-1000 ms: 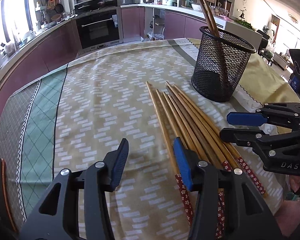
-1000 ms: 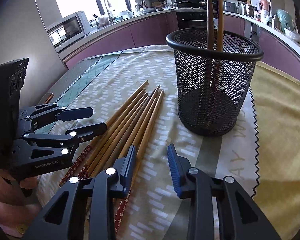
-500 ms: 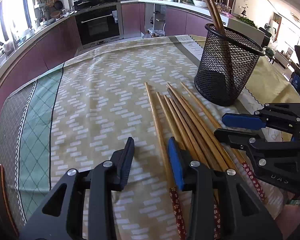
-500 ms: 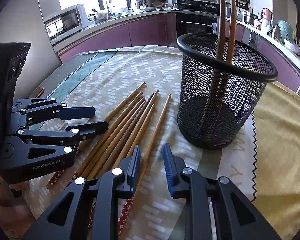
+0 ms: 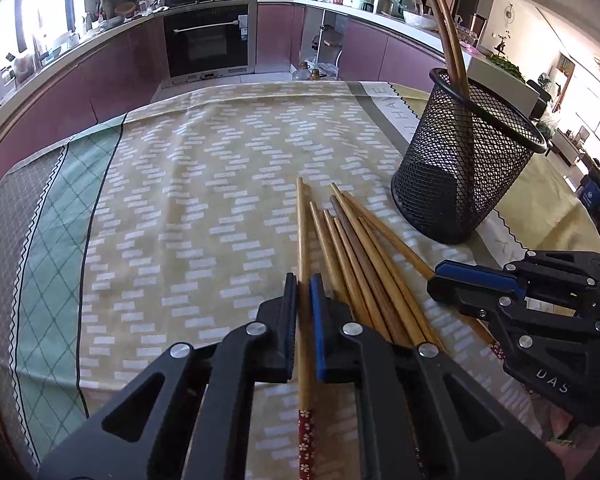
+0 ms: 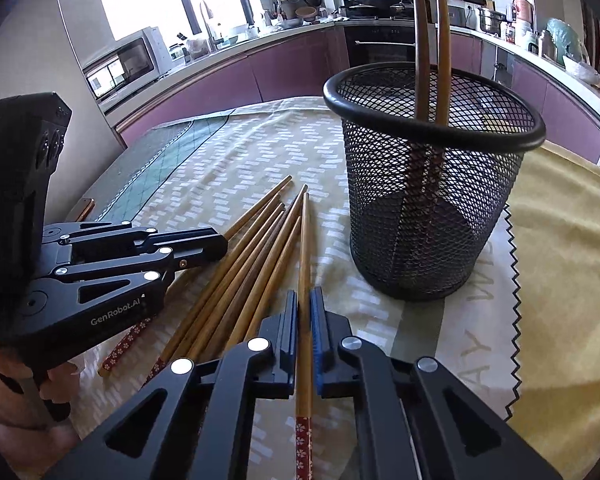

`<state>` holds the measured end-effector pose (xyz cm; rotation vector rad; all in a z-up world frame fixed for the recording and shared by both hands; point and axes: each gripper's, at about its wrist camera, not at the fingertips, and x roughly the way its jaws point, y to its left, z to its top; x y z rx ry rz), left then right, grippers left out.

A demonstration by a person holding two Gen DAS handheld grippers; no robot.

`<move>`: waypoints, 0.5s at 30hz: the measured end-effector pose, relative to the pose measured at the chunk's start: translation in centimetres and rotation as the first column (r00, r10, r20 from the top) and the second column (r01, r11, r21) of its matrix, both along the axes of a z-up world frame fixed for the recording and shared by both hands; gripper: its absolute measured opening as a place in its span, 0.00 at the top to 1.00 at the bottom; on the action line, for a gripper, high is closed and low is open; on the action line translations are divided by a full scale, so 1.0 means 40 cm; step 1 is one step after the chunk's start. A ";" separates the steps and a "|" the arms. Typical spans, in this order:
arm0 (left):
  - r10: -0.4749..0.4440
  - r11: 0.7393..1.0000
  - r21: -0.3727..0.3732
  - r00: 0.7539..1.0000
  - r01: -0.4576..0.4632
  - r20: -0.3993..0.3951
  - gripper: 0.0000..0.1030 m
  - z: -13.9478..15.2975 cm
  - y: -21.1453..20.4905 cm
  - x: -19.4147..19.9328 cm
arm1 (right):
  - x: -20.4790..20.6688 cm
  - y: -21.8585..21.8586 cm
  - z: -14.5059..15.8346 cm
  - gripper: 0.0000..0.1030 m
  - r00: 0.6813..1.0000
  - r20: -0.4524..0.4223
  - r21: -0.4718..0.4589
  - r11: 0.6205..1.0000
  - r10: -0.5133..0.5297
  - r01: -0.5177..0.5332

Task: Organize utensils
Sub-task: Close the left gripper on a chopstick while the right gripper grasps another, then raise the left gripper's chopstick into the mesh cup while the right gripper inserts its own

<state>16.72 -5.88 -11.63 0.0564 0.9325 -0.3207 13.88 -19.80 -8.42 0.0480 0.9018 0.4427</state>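
Left wrist view shows the desk point(image 5: 220, 184) under a patterned cloth, and ahead and to the right of the left hand-held gripper point(image 5: 303, 312) stands the black mesh holder point(image 5: 464, 168), upright, with two chopsticks already leaning inside it. The holder is the largest obstacle: its rim sits high, so a chopstick carried low and flat would likely strike the mesh wall and could push or tip it. In the right wrist view the holder point(image 6: 432, 184) stands just ahead and to the right of the right hand-held gripper point(image 6: 304, 316), so that arm has the shorter path.

Next in size, the two tools crowd each other. The right hand-held gripper point(image 5: 472, 280) lies close to the right of the left one, and if both lift together toward the holder they could collide or cross sticks.

The loose bundle of chopsticks point(image 5: 364, 256) lies between the two tools, touching one another. A lifted stick may drag a neighbour and scatter the bundle.

Smallest, each tool is closed down to a narrow gap around one stick: the left chopstick point(image 5: 303, 240) and the right chopstick point(image 6: 305, 248). Each is held near its patterned end, with the long tapered part reaching forward, so it could pivot or slip in the pads when raised. Whether the pads press firmly cannot be told.
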 end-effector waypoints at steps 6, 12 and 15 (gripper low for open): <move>0.001 0.999 -0.032 1.000 -0.001 0.000 0.92 0.009 0.026 -0.019 | -0.022 -0.026 0.022 0.94 1.000 0.021 0.040 0.999 0.022 -0.023; -0.023 0.995 -0.093 0.999 0.026 0.032 0.92 0.064 0.050 -0.053 | -0.059 -0.048 0.073 0.95 0.996 0.079 0.088 0.995 0.050 -0.057; -0.045 0.988 -0.142 0.997 0.053 0.054 0.93 0.107 0.060 -0.070 | -0.072 -0.061 0.104 0.95 0.993 0.104 0.127 0.990 0.048 -0.061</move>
